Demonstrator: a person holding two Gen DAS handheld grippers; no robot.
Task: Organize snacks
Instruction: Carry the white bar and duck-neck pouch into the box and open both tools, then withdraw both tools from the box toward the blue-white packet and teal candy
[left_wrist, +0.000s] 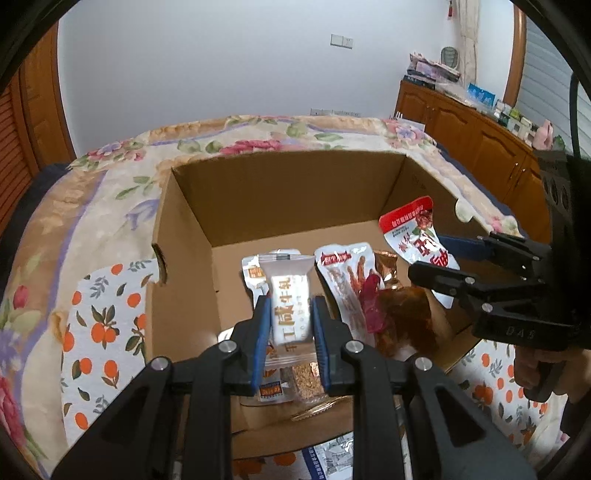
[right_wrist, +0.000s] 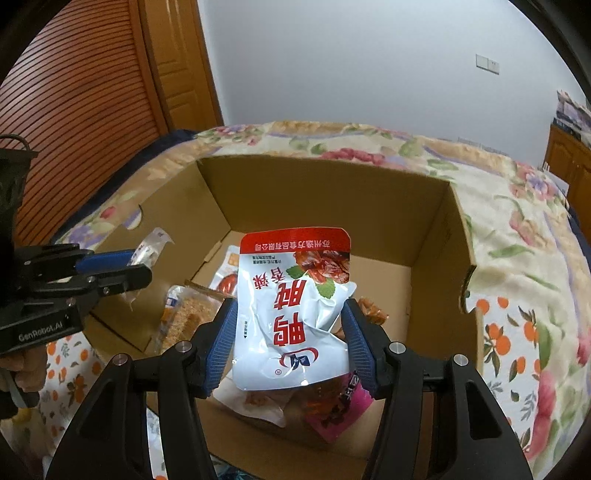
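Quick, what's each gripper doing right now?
Left gripper: closed on a white nougat bar.
Right gripper: closed on a red-and-white snack pouch.

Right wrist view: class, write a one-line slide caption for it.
Right tongs hold a red-and-white snack pouch above the open cardboard box of snacks.

Cardboard box (left_wrist: 280, 192): matt brown, creased paperboard. White nougat wrapper (left_wrist: 290, 306) between left fingers (left_wrist: 260, 332): smooth plastic film. Red-white pouch (right_wrist: 295, 314) between right fingers (right_wrist: 221, 343): glossy, crinkled. Floral bedspread (left_wrist: 92, 206): soft cloth.
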